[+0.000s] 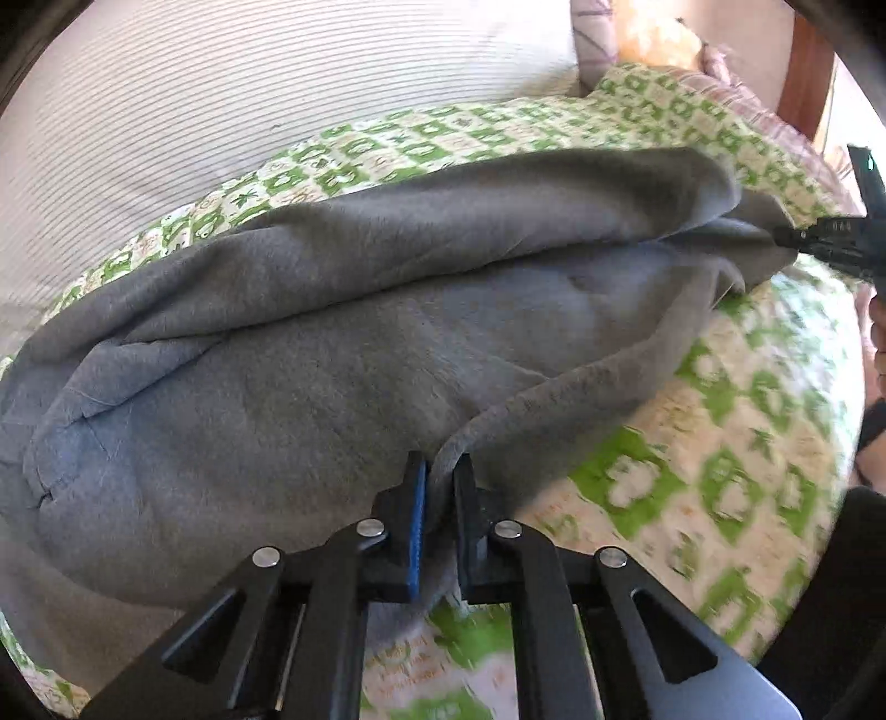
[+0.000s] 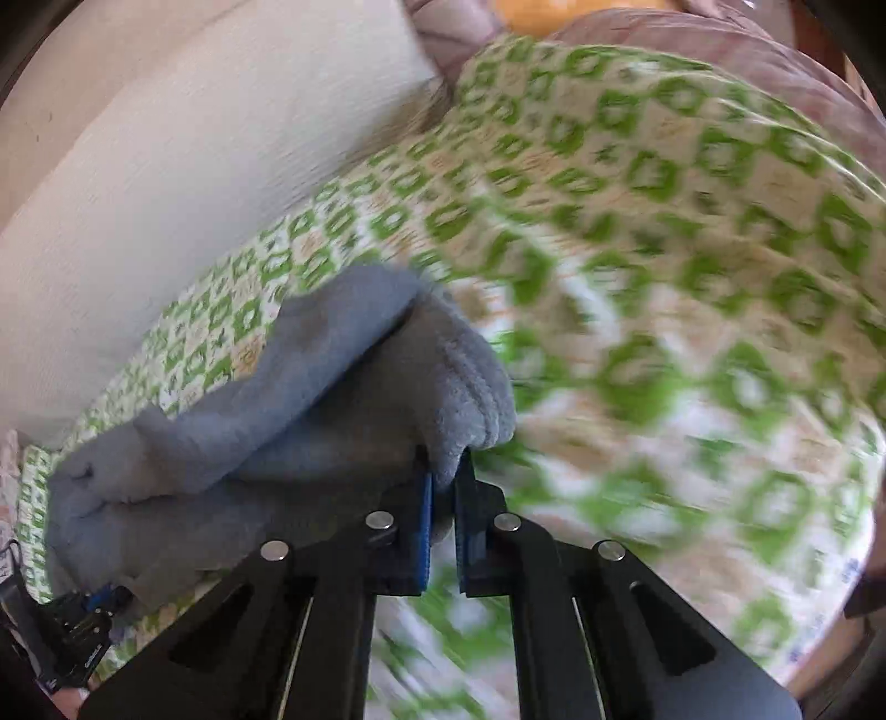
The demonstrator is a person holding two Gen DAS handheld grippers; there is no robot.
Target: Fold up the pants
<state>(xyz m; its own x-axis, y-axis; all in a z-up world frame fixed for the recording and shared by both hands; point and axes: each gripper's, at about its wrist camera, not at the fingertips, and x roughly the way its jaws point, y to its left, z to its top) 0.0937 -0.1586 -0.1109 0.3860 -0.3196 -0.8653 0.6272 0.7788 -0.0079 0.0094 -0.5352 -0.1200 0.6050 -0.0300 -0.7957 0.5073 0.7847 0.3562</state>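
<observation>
Grey fleece pants (image 1: 343, 343) lie lengthwise across a bed with a green-and-white patterned sheet (image 1: 720, 443). My left gripper (image 1: 440, 471) is shut on the near edge of the pants. My right gripper (image 2: 443, 471) is shut on a bunched end of the pants (image 2: 332, 399) and holds it lifted off the sheet. The right gripper also shows in the left wrist view (image 1: 819, 238), gripping the far right end. The left gripper shows at the bottom left of the right wrist view (image 2: 83, 615).
A cream ribbed wall or headboard (image 1: 221, 111) runs along the far side of the bed. Pinkish pillows (image 2: 720, 44) and an orange soft object (image 1: 653, 33) lie at the bed's head. The sheet (image 2: 664, 277) stretches to the right.
</observation>
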